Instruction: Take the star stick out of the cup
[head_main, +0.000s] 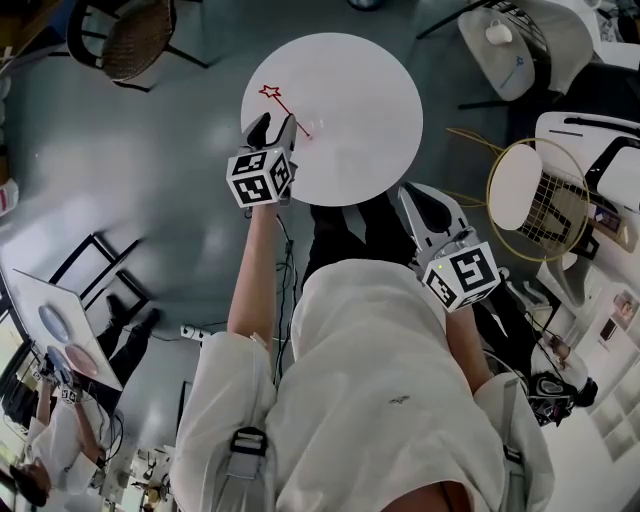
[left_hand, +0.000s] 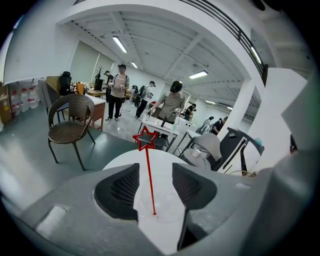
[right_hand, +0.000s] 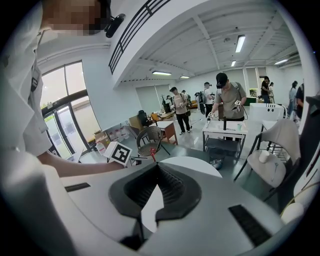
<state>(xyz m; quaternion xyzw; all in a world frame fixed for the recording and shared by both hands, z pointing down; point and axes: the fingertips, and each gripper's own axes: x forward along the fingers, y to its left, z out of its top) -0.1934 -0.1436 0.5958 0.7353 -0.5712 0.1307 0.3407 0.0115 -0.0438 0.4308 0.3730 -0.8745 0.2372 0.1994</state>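
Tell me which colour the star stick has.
Red, both the thin rod and the outlined star. The star stick shows best in the left gripper view.

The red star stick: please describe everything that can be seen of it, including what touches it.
The red star stick is thin and plastic-looking, topped with a hollow, outlined five-point star. It stands in a clear plastic cup on the white round table, leaning slightly, with its lower end on the cup's bottom. The left hand-held gripper has its jaws apart on either side of the stem, and neither pad touches it.
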